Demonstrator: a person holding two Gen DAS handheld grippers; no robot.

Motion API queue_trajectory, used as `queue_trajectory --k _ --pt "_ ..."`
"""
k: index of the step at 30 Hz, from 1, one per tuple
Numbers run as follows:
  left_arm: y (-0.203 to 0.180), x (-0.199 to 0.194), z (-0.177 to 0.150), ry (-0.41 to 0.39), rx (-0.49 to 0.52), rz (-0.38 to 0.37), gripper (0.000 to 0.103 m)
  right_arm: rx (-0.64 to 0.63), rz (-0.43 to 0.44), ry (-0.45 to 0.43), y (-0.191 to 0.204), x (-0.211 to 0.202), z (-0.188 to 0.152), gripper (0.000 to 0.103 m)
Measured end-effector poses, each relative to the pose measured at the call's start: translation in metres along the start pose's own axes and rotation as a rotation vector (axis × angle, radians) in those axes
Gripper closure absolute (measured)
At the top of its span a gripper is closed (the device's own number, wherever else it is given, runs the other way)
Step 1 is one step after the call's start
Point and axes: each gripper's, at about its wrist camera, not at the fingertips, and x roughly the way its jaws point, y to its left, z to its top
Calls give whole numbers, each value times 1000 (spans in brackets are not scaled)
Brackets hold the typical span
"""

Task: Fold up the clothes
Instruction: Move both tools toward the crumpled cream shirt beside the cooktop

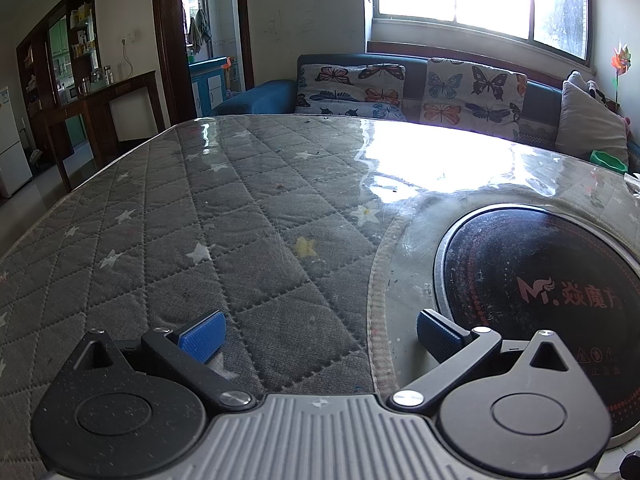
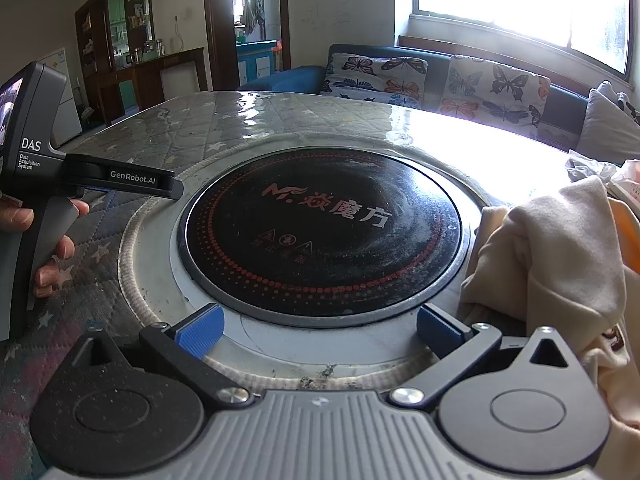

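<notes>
Both wrist views skim low over the table (image 1: pixel 248 216), sharing the cooktop (image 2: pixel 320 232).

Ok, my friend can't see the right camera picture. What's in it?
The right claw is open and empty above a round black cooker top set into a quilted table. A crumpled cream cloth lies just to its right. On the left, a hand holds the other claw, and a sofa sits under a bright window.
</notes>
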Motion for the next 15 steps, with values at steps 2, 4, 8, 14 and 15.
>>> queue_trajectory --k 2,4,8,14,15 --pt "-1 -2 -1 0 0 2 0 -3 -3 2 0 0 1 0" --pt "-2 -3 -2 0 -1 3 0 -4 -3 3 0 0 1 0" --pt "-4 -7 -4 0 -2 6 0 2 -11 1 0 -8 1 0" --pt "-19 -23 -18 14 8 -24 0 -10 -21 -3 3 -24 -7 0" --pt "-21 -26 -21 17 12 -29 0 -7 -25 -2 2 -27 -8 0"
